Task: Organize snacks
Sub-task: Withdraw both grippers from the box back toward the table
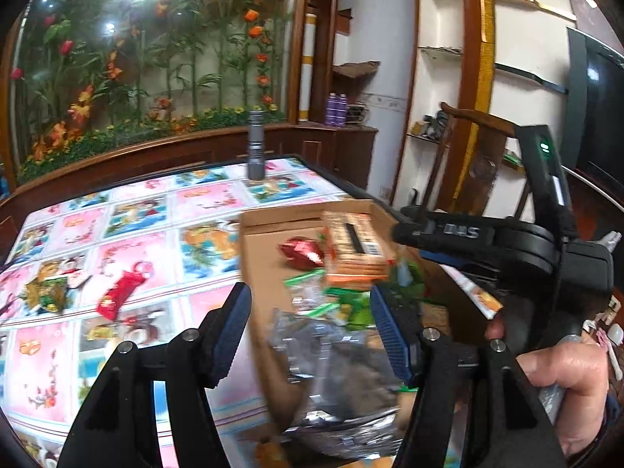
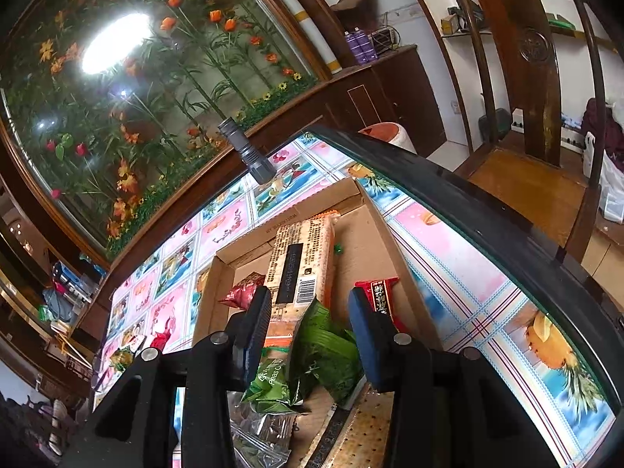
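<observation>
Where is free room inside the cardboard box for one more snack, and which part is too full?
Inside the cardboard box, bare floor shows at the far right corner, between the long cracker pack and the right wall, beyond the red packet. The near end is crowded: green pea packets and clear bags overlap there.

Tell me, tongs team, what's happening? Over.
Left tongs open, empty. Right tongs open over green packet. Cardboard box filling; red packet waits outside. Nothing blocking.
</observation>
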The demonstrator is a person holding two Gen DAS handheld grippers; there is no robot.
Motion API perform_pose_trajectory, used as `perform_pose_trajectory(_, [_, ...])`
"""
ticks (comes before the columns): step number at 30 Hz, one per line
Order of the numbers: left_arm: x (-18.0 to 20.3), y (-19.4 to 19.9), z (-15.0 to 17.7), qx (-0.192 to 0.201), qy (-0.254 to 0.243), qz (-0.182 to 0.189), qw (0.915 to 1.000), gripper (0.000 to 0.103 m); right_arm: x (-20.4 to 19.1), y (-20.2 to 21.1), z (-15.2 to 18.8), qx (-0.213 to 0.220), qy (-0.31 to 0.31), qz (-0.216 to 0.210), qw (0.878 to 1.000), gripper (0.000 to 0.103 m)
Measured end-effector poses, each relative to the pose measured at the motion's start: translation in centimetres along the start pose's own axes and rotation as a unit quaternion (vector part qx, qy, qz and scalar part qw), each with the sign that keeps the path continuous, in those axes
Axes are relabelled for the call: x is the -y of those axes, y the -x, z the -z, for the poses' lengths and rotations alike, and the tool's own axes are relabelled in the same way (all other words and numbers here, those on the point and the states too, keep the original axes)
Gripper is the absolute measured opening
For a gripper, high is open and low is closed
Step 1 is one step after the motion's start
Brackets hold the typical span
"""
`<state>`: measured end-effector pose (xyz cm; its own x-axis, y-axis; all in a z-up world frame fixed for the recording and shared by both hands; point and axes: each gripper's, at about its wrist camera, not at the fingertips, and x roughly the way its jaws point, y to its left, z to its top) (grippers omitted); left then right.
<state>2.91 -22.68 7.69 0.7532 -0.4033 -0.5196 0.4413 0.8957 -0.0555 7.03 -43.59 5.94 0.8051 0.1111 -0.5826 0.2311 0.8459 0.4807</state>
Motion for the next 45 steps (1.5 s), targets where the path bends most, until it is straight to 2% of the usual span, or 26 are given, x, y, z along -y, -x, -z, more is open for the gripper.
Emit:
perform_pose_trajectory(6, [-4.7,2.1,0.6,0.022,0.000,-0.058,0.9981,0.064,-1.1,0.4,0.3,0.020,0.032,0.008,0.999,0.044])
perform_pose_trajectory(10, [-10.4,3.4,0.7,0.026,0.052,-0.094,0.9938,0.066,-1.8,0.3,0.6,0.026,0.052,0.014,0.998,0.044])
perform_pose_trajectory(13, [-15.3,4.1,0.8,0.021,0.108,-0.120,0.9866,0.067,-2.3,0.4,0.8,0.035,0.067,0.016,0.997,0.044])
perform_pose_trajectory(17, [-20.9,5.1,1.3,0.019,0.163,-0.175,0.9708,0.067,-2.5,0.8,0.9,0.051,0.073,0.018,0.996,0.044])
perform_pose_trajectory(20, [-24.2,5.9,2.0,0.008,0.200,-0.187,0.9617,0.067,-2.6,1.0,1.0,0.061,0.073,0.022,0.995,0.044])
perform_pose_trajectory(22, [-25.8,6.0,2.6,-0.006,0.209,-0.182,0.9609,0.067,-3.3,1.5,1.2,0.065,0.082,0.034,0.994,0.044])
perform_pose_trajectory(24, [-27.2,6.2,3.1,-0.016,0.213,-0.189,0.9585,0.067,-4.8,2.3,1.7,0.062,0.094,0.018,0.994,0.044])
perform_pose_trajectory(26, [-28.1,6.4,3.4,-0.022,0.219,-0.194,0.9560,0.067,-7.2,2.5,2.3,0.042,0.121,-0.007,0.992,0.045])
perform_pose_trajectory(28, [-29.1,6.6,3.5,-0.026,0.235,-0.189,0.9532,0.067,-10.1,1.9,3.2,0.001,0.147,-0.044,0.988,0.045])
perform_pose_trajectory(30, [-29.6,7.0,3.7,-0.025,0.244,-0.187,0.9512,0.067,-13.7,0.8,4.4,-0.053,0.168,-0.095,0.980,0.045])
perform_pose_trajectory(33, [-29.9,7.8,3.7,-0.020,0.242,-0.199,0.9495,0.067,-18.1,-1.4,5.9,-0.124,0.176,-0.148,0.965,0.045])
perform_pose_trajectory(36, [-30.7,8.3,3.6,-0.019,0.245,-0.215,0.9452,0.067,-22.7,-4.5,7.6,-0.185,0.196,-0.151,0.951,0.045])
perform_pose_trajectory(39, [-32.5,8.8,4.1,-0.022,0.272,-0.221,0.9363,0.067,-26.4,-6.9,9.1,-0.218,0.219,-0.152,0.939,0.045])
perform_pose_trajectory(42, [-34.3,8.9,4.8,-0.026,0.307,-0.217,0.9263,0.066,-29.3,-9.9,9.8,-0.232,0.209,-0.156,0.937,0.045])
perform_pose_trajectory(45, [-35.5,9.1,5.4,-0.028,0.331,-0.225,0.9159,0.066,-31.6,-12.8,10.5,-0.258,0.206,-0.164,0.930,0.045])
